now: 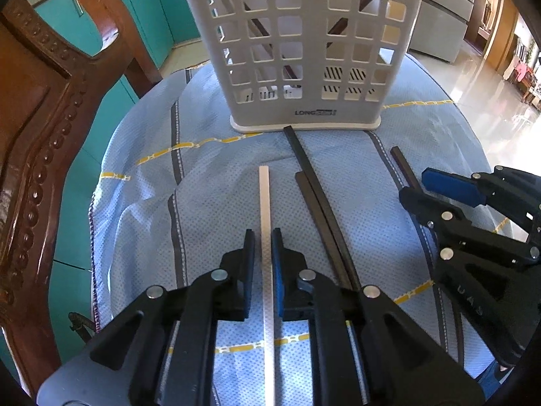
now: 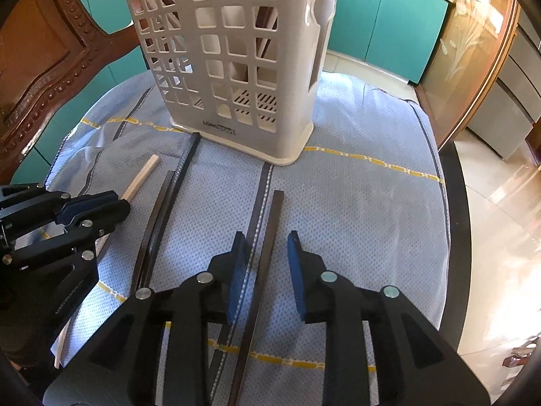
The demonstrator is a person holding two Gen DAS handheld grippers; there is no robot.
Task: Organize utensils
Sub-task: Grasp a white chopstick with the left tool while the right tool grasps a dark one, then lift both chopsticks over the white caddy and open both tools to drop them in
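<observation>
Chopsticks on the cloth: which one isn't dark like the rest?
The white chopstick, lying between the left gripper's fingers. The three others on the cloth are dark, one between the right gripper's open fingers.

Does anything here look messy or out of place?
Yes. Loose chopsticks lie on the cloth instead of in the holder: a white one, a dark pair and a single dark one. The cloth is rumpled.
</observation>
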